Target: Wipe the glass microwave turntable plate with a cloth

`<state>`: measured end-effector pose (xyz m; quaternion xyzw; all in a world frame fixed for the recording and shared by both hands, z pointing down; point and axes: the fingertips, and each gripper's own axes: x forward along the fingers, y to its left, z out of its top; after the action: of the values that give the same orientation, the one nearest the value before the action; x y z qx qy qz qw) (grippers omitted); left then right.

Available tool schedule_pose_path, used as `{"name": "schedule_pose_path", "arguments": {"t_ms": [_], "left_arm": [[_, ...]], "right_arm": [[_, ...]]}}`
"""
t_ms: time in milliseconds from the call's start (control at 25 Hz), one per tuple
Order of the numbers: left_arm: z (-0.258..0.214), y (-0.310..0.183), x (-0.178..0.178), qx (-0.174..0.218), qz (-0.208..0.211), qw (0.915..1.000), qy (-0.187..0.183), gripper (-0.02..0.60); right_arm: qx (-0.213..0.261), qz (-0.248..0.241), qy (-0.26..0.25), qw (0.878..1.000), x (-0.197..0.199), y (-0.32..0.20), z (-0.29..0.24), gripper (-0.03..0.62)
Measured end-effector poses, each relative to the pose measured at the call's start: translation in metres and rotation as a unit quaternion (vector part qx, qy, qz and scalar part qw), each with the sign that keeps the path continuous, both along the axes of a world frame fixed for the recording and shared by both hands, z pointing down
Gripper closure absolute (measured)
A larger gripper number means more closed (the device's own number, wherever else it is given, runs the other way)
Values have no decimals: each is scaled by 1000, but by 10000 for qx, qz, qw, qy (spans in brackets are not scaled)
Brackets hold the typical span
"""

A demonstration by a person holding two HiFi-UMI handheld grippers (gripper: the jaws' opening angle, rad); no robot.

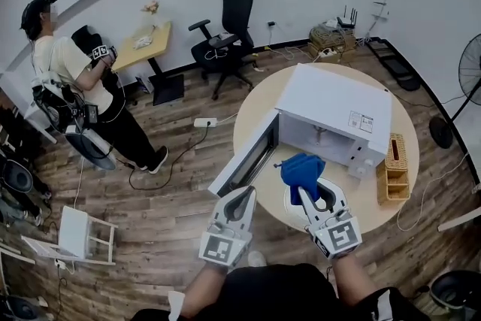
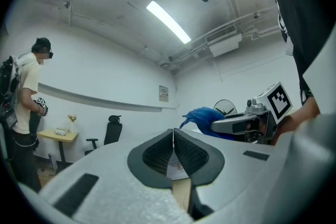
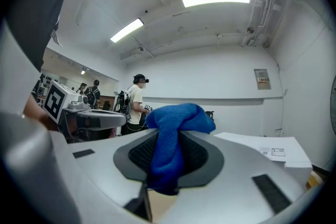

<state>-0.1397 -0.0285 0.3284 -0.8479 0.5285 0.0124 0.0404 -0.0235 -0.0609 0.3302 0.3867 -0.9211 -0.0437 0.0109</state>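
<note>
The round table [image 1: 259, 124] carries a white microwave [image 1: 338, 105] with its door [image 1: 244, 162] swung fully open. The left gripper [image 1: 246, 198] hovers just beside the door's outer edge, jaws pressed together with nothing between them (confirmed in the left gripper view). The right gripper [image 1: 316, 192] is clamped on the blue cloth [image 1: 303, 168], which is bunched above the table directly before the oven cavity.
</note>
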Motion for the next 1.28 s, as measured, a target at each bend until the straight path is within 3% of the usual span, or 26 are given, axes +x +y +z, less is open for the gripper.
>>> {"name": "schedule_pose_path", "arguments": {"t_ms": [400, 920, 1280], "left_arm": [[20, -28, 9, -295, 574, 9978, 173, 575], [71, -68, 31, -890, 376, 9953, 5, 575], [107, -81, 34, -1249, 322, 9916, -55, 575]], "right_arm": [[-455, 377, 171, 9981, 3, -26, 30, 505], [-980, 224, 521, 9936, 38, -68, 75, 505], [-1423, 92, 683, 9874, 40, -81, 120, 505]]}}
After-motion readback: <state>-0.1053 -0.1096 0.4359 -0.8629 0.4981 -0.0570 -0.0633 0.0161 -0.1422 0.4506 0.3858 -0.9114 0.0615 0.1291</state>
